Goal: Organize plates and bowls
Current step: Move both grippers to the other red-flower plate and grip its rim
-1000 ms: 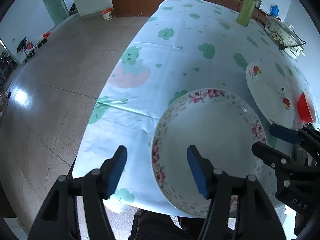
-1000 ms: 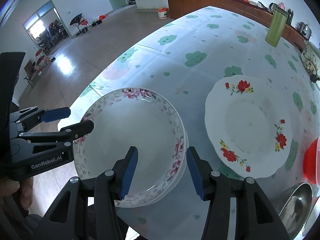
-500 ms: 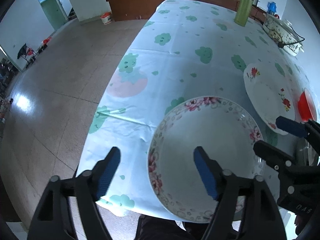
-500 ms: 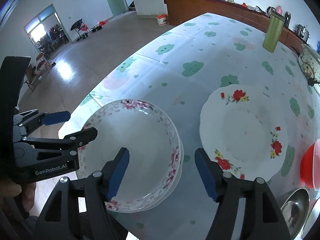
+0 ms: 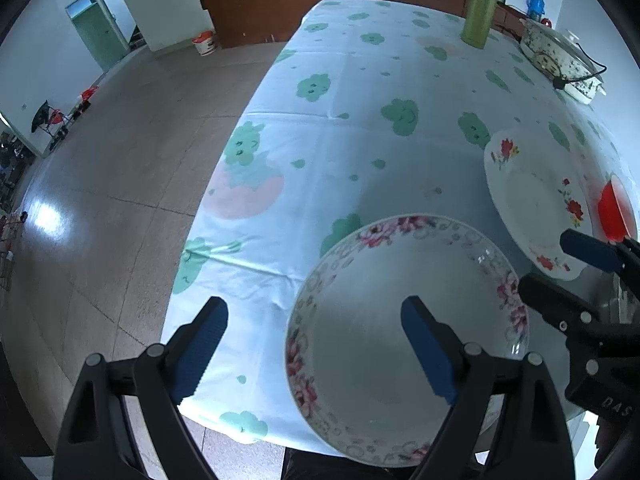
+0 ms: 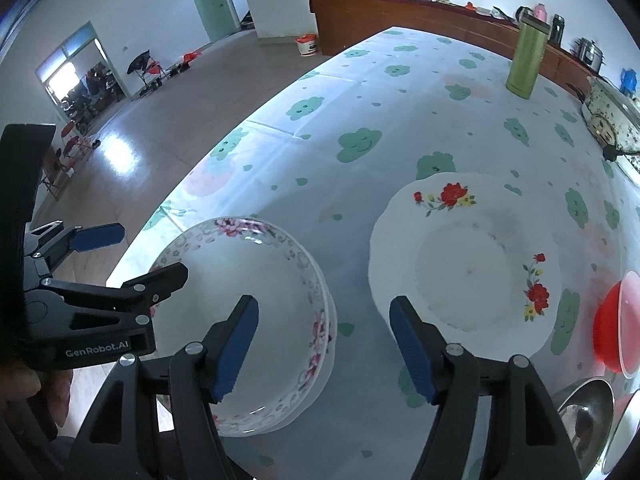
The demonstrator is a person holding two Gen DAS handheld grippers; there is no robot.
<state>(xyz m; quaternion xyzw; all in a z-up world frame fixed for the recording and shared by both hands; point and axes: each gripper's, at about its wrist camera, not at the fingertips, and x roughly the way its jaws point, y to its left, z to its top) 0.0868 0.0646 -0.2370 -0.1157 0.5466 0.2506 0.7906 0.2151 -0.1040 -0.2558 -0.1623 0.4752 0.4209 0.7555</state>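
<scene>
A stack of deep plates with pink flower rims (image 5: pixel 400 320) (image 6: pixel 240 300) sits at the table's near edge. My left gripper (image 5: pixel 316 346) (image 6: pixel 132 256) hovers over its left rim with the jaws opening. The rim lies between the fingers, and the pads are clear of it. My right gripper (image 6: pixel 324 346) (image 5: pixel 568 272) stands open over the stack's right rim without touching it. To the right lies a white plate with red flowers (image 6: pixel 468 264) (image 5: pixel 532 200). Beyond it are a red bowl (image 6: pixel 612 320) (image 5: pixel 612 216) and a steel bowl (image 6: pixel 584 408).
A green flask (image 6: pixel 526 60) (image 5: pixel 478 12) and a patterned electric pot (image 5: pixel 560 60) with a cord stand at the far right of the cloud-print tablecloth (image 5: pixel 360 120). The table's left edge drops to a tiled floor (image 5: pixel 120 160). A brown sideboard (image 6: pixel 400 20) lines the back wall.
Both grippers' jaws have spread wider apart around the stack's rims. Both have drawn back a little from the plates. The stack has stayed in place.
</scene>
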